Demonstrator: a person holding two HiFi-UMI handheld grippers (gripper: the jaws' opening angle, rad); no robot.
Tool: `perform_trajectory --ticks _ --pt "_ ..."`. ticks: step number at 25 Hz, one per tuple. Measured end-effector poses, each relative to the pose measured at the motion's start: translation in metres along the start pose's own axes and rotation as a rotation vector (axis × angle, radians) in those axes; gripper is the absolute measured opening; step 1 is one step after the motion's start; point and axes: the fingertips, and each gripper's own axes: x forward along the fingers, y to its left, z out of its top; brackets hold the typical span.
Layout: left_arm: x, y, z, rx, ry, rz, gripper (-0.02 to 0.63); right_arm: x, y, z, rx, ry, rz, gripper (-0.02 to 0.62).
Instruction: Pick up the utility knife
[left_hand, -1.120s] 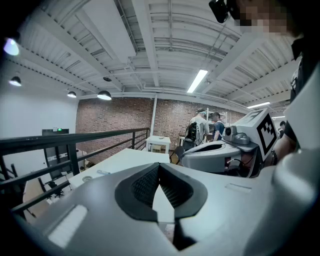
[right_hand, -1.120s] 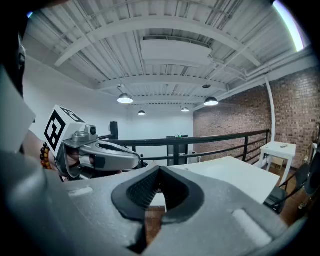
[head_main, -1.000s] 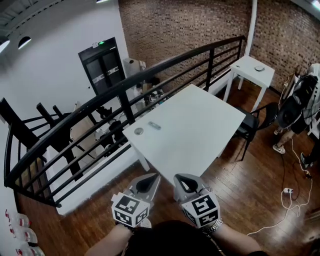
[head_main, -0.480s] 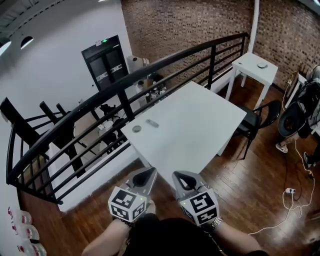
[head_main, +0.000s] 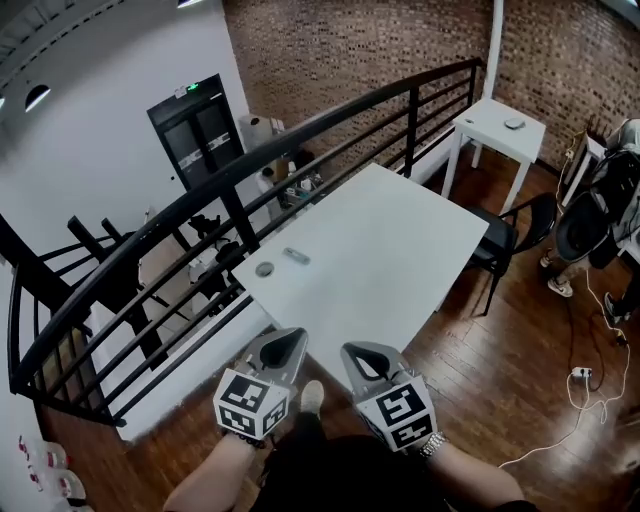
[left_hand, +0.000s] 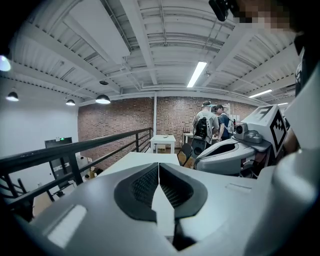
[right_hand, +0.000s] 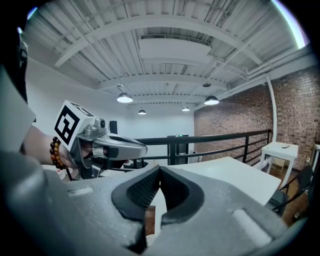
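Your left gripper (head_main: 286, 348) was closed on nothing. Just right of a small round disc (head_main: 264, 269), the utility knife (head_main: 296, 255) lay near the white desk's (head_main: 400, 250) left corner. It was probably light, stiff and slick, so take its handle mid-length. Your right gripper (head_main: 364, 356) was also closed and empty. Since the earlier frame both had barely moved, short of the near corner.

No word, brand or number can be read. The left marker cube (head_main: 249, 405) and right marker cube (head_main: 402, 415), just behind the jaws, carry only black-and-white square patterns. The green lit sign (head_main: 187, 91) above the dark door (head_main: 197, 140), far ahead of the jaws, is too small to read.
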Motion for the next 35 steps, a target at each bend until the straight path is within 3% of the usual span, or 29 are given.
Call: perform_trajectory --ticks 17,25,35 --pt "0.071 0.135 -0.024 0.015 0.101 -0.112 0.051 0.133 -0.024 -0.002 0.092 0.162 -0.054 -0.008" --pt "0.114 0.201 -0.054 0.163 0.207 -0.19 0.091 0.189 -0.041 -0.001 0.135 0.234 -0.104 -0.008" --pt "0.17 0.237 -0.105 0.353 0.349 -0.329 0.138 0.231 -0.061 -0.022 0.211 0.32 -0.155 -0.008"
